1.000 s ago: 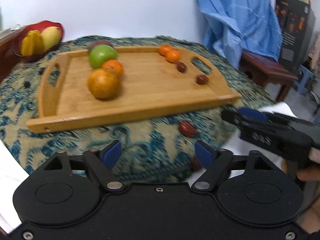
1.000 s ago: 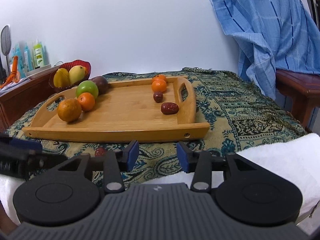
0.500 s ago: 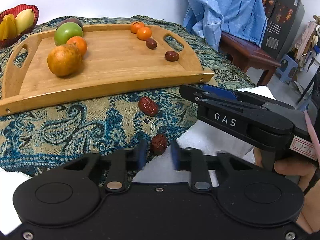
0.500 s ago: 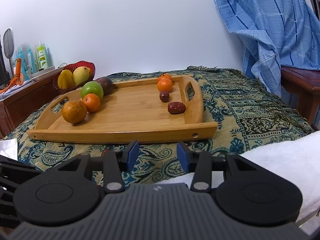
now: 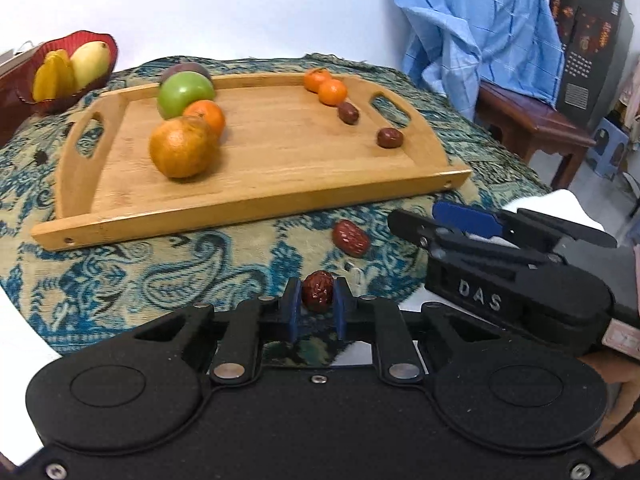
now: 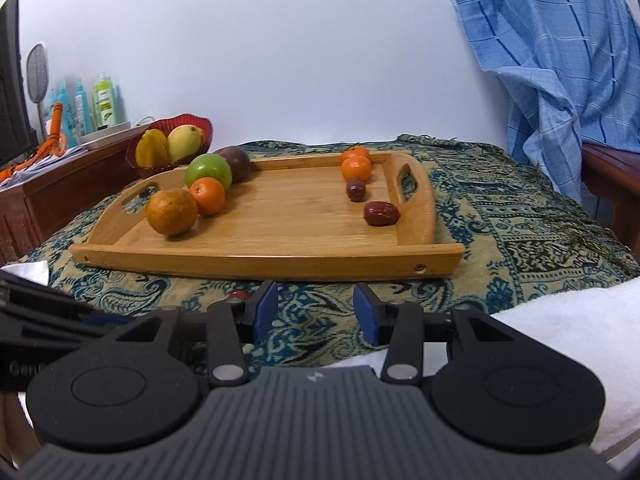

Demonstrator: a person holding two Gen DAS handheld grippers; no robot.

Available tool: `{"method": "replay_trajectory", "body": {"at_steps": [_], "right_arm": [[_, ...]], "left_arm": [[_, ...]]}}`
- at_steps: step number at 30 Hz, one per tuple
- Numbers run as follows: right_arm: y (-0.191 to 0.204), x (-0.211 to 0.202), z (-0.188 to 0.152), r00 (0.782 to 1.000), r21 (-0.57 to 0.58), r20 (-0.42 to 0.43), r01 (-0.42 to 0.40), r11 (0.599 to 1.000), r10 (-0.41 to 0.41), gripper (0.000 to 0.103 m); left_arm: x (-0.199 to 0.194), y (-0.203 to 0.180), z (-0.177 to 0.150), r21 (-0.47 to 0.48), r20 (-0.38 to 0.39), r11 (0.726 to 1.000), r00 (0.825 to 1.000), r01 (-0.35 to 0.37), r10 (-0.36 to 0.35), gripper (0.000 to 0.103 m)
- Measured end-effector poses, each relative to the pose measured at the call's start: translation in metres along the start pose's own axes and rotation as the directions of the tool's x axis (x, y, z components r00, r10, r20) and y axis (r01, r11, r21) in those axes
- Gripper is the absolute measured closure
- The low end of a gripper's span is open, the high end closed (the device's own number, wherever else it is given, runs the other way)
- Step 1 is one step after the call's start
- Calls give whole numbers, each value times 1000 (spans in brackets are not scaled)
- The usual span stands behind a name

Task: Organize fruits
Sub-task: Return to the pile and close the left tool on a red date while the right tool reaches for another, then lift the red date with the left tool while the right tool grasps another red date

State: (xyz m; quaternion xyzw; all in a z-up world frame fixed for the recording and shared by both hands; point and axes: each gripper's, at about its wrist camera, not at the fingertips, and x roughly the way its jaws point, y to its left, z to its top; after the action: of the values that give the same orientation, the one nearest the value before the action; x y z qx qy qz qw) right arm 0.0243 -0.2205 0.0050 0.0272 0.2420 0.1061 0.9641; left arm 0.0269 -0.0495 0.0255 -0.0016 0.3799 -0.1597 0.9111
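My left gripper (image 5: pixel 317 298) is shut on a small red date (image 5: pixel 318 290) and holds it just above the patterned cloth. A second red date (image 5: pixel 351 237) lies on the cloth in front of the wooden tray (image 5: pixel 256 208). On the tray sit a large orange (image 5: pixel 182 152), a smaller orange (image 5: pixel 205 116), a green apple (image 5: pixel 185 92), two tangerines (image 5: pixel 332 91) and two more dates (image 5: pixel 389 137). My right gripper (image 6: pixel 316 308) is open and empty, low in front of the tray (image 6: pixel 264 258); it shows at the right of the left wrist view (image 5: pixel 460 216).
A red bowl (image 5: pixel 102 40) with yellow fruit stands at the back left on a wooden cabinet (image 6: pixel 52 192). A blue cloth (image 6: pixel 560 60) hangs over a chair at the right. White bedding (image 6: pixel 560 320) lies at the front right.
My left gripper moved to the date near the cloth's front edge, shut on it and lifted it slightly. The right gripper stayed open and shifted only a little.
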Motion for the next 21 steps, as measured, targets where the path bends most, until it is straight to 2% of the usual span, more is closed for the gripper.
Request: {"method": "replay_trajectory", "body": {"at_steps": [21], "right_arm": [[31,3,-8,998,-124,-11,-69,990,68,42]], "left_arm": [[-4,22,-1,-43,21,997,997,-69,70,87]]}}
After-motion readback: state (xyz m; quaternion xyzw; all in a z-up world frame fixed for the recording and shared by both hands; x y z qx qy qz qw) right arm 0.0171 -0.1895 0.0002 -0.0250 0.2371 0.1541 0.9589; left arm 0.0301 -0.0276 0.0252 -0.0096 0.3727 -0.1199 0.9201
